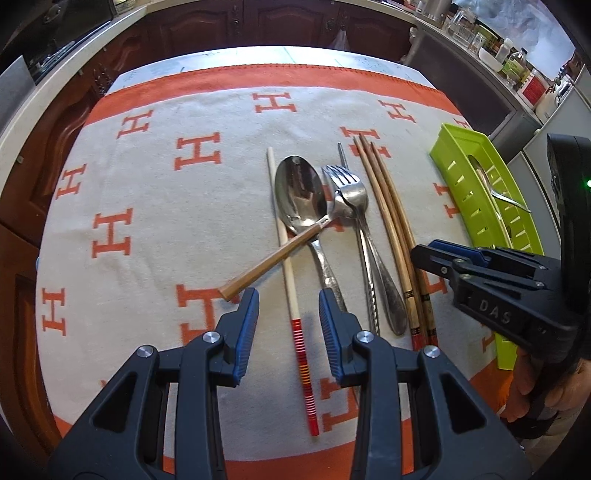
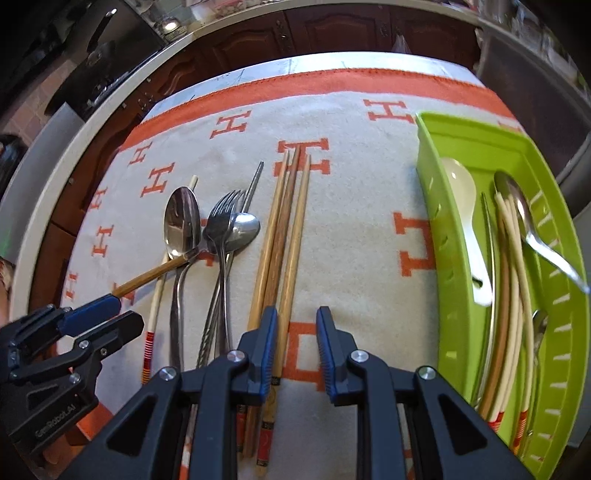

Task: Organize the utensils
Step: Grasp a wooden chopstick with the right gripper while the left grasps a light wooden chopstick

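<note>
Loose utensils lie side by side on the H-patterned cloth (image 1: pixel 155 229). They are a cream chopstick with a red striped end (image 1: pixel 295 306), a large metal spoon (image 1: pixel 301 195), a wooden-handled small spoon (image 1: pixel 273 260) lying across both, a fork (image 1: pixel 343 177) and brown chopsticks (image 1: pixel 391 229). My left gripper (image 1: pixel 290 328) is open, low over the cloth, straddling the cream chopstick. My right gripper (image 2: pixel 297 343) is open too, its left finger over the brown chopsticks (image 2: pixel 284 236). A green tray (image 2: pixel 436 192) at the right holds a white spoon (image 2: pixel 461 206), cream chopsticks (image 2: pixel 513 280) and a metal spoon (image 2: pixel 528 218).
Dark wooden cabinets (image 1: pixel 288 22) and a pale countertop curve behind the table. A counter with jars and bottles (image 1: pixel 517 62) runs at the far right. A hand (image 1: pixel 535 387) holds the right gripper (image 1: pixel 428 254) beside the tray (image 1: pixel 476 206). Bare cloth lies left of the utensils.
</note>
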{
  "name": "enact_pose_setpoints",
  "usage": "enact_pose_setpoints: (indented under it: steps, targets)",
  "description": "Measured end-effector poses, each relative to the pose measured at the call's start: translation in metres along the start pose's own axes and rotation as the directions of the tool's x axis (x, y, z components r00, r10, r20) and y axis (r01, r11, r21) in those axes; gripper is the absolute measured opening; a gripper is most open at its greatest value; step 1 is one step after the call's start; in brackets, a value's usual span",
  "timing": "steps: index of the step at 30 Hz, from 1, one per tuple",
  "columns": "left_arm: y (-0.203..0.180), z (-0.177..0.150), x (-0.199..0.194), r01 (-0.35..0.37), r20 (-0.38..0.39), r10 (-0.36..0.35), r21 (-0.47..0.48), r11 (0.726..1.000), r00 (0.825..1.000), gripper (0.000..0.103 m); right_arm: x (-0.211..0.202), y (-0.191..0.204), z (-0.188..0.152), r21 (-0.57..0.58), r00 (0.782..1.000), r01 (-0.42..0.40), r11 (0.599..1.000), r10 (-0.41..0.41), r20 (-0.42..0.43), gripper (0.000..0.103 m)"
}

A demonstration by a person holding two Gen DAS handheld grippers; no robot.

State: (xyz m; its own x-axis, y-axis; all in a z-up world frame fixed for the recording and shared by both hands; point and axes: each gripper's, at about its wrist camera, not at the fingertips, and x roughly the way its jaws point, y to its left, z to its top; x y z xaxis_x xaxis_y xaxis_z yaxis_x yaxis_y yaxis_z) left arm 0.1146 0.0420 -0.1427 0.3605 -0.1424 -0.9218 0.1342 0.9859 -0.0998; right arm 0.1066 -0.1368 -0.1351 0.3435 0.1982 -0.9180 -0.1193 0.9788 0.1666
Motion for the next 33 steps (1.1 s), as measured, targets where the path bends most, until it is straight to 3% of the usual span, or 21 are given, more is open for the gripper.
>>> enact_pose_setpoints:
  steps: [4,8,10,19,25,33]
  targets:
    - [-0.008,0.004,0.003,0.014,-0.001,-0.014,0.015,1.000,1.000,0.030,0.004,0.013,0.003,-0.084,0.996,0.083,0.993,-0.081,0.025,0.021]
    - [-0.020,0.012,0.004,0.028,0.004,-0.028,0.031,0.999,1.000,0.030,0.006,0.017,0.004,-0.117,0.992,0.117,0.986,-0.112,0.049,0.020]
    - [-0.025,0.016,0.003,0.039,0.008,-0.039,0.038,0.999,0.999,0.030,0.006,0.013,0.004,-0.107,0.990,0.131,0.986,-0.125,0.061,0.009]
    - [-0.047,0.039,0.015,0.115,0.004,-0.115,0.059,0.992,0.993,0.030,-0.016,-0.030,0.000,0.076,0.995,-0.065,0.995,0.059,0.084,0.006]
    - [-0.049,0.055,0.033,0.178,-0.048,-0.178,0.000,0.984,0.983,0.018,-0.052,-0.045,-0.002,0.106,0.977,-0.142,0.984,0.123,0.172,0.006]
    - [-0.056,0.068,0.054,0.187,-0.104,-0.190,-0.038,0.982,0.976,0.006,-0.068,-0.059,-0.005,0.122,0.958,-0.220,0.968,0.191,0.212,0.006]
